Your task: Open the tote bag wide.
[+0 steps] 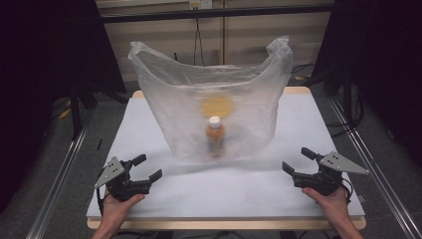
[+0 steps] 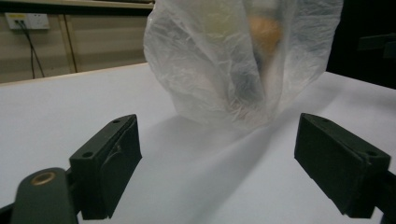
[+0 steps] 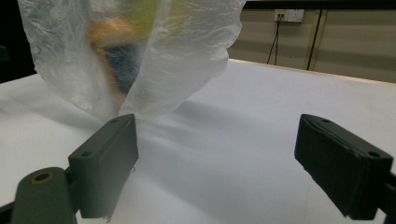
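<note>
At the centre of the table [image 1: 149, 124] we have a translucent plastic bag [image 1: 239, 114] standing open, its two handles poking up at 11 and 1 o'clock. Inside it, seen through the film, an orange bottle [image 1: 215, 137] with a white cap stands upright, and behind it, toward 12 o'clock, we make out a blurred yellow-orange shape [image 1: 217, 105] that we cannot identify. Moving outward, down at 7 o'clock sits the left gripper [image 1: 148, 168], held in the person's left hand [image 1: 119, 204], jaws spread wide with nothing between them, well apart from the bag. At 5 o'clock we find the right gripper [image 1: 295, 160] in the right hand [image 1: 332, 199], jaws likewise gaping and empty, pointing in toward the bag. From the left gripper view we see the bag [image 2: 233, 60] ahead between the two black jaws, bare white table beneath. In the right gripper view the bag [image 3: 187, 51] sits up at 11 o'clock, just beyond the left-side jaw.
</note>
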A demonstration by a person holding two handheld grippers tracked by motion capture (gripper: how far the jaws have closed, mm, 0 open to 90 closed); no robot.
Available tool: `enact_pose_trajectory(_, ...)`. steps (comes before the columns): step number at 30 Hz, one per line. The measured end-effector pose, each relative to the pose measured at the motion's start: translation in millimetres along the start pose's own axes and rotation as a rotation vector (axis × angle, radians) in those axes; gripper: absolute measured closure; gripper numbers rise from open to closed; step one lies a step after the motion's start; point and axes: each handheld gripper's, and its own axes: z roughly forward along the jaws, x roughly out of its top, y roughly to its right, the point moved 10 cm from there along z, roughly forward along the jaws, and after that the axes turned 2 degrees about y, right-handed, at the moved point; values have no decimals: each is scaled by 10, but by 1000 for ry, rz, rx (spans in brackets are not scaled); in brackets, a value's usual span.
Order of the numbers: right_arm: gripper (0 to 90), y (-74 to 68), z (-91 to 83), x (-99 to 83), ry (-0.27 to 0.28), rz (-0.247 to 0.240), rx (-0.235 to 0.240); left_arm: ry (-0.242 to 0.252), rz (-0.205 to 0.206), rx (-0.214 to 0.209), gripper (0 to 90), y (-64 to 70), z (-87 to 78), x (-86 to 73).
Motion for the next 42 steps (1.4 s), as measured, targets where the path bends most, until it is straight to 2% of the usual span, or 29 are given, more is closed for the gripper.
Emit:
enact_pose_trajectory(1, 130, 2, 4, -3, -3, -2, 2, -2, -1, -14, 152, 2, 3, -3)
enact_pose_trajectory(2, 131, 8, 5, -6, -7, 4, -1, -5, 1, -10, 153, -3, 6, -6)
enact_pose_trajectory(3, 136, 9, 8, -7, -6, 8, -1, -19, 18, -15, 155, -15, 1, -13)
enact_pose_trajectory(5, 150, -1, 7, -10, -10, 6, 10, -26, 5, -25, 168, 8, 4, -23)
enact_pose_trajectory(6, 162, -4, 5, -17, -16, -8, 5, -41, 28, 3, 179, -17, 0, -32)
enact_pose_trajectory(7, 184, -14, 11, -24, -21, -5, 10, -60, -8, -25, 196, 28, 17, -43)
enact_pose_trajectory(8, 229, -23, 14, -31, -25, -6, 17, -60, -8, -25, 222, 28, 17, -43)
enact_pose_trajectory(9, 229, -23, 14, -31, -25, -6, 17, -85, -9, -24, 222, 22, 21, -65)
enact_pose_trajectory(10, 282, -44, 16, -42, -32, -28, 27, -95, -4, -24, 239, 33, 30, -77)
enact_pose_trajectory(11, 282, -44, 16, -42, -32, -28, 27, -95, -4, -24, 277, 33, 30, -77)
enact_pose_trajectory(12, 327, -58, 30, -57, -45, -30, 43, -106, 16, -40, 315, 65, 33, -80)
enact_pose_trajectory(13, 342, -75, 36, -62, -51, -23, 63, -118, 1, -43, 325, 89, 48, -83)
enact_pose_trajectory(14, 361, -77, 44, -66, -55, -17, 65, -120, -5, -85, 357, 127, 58, -77)
enact_pose_trajectory(15, 361, -77, 44, -66, -55, -17, 65, -120, -5, -85, 381, 127, 58, -77)
enact_pose_trajectory(16, 398, -85, 50, -66, -58, -16, 76, -119, -1, -98, 381, 152, 66, -68)
enact_pose_trajectory(17, 454, -94, 60, -50, -55, -12, 93, -116, -16, -82, 430, 184, 81, -59)
enact_pose_trajectory(18, 454, -94, 60, -50, -55, -12, 93, -126, 4, -100, 462, 209, 88, -58)
enact_pose_trajectory(19, 505, -112, 76, -35, -56, 1, 113, -139, 1, -141, 490, 269, 101, -55)
enact_pose_trajectory(20, 548, -131, 82, -31, -61, 8, 133, -139, 1, -141, 511, 269, 101, -55)
enact_pose_trajectory(21, 548, -131, 82, -31, -61, 8, 133, -142, -3, -115, 511, 281, 107, -50)
enact_pose_trajectory(23, 571, -155, 101, -22, -69, 13, 153, -150, -16, -164, 576, 339, 107, -42)
enact_pose_trajectory(26, 666, -216, 124, 8, -82, 22, 186, -181, -27, -175, 613, 366, 115, -37)
enact_pose_trajectory(29, 748, -246, 141, 42, -91, 18, 185, -176, -57, -229, 667, 430, 129, 13)
enact_pose_trajectory(32, 800, -289, 151, 81, -87, 30, 213, -165, -64, -253, 686, 461, 130, 53)
enact_pose_trajectory(36, 896, -371, 184, 194, -81, 36, 264, -157, -71, -286, 780, 511, 164, 131)
enact_pose_trajectory(37, 900, -384, 203, 207, -84, 35, 273, -157, -71, -286, 798, 511, 164, 131)
enact_pose_trajectory(40, 900, -420, 263, 254, -85, 44, 293, -181, -31, -290, 829, 546, 193, 134)
enact_pose_trajectory(42, 900, -456, 293, 293, -86, 49, 305, -180, -30, -317, 848, 627, 208, 178)
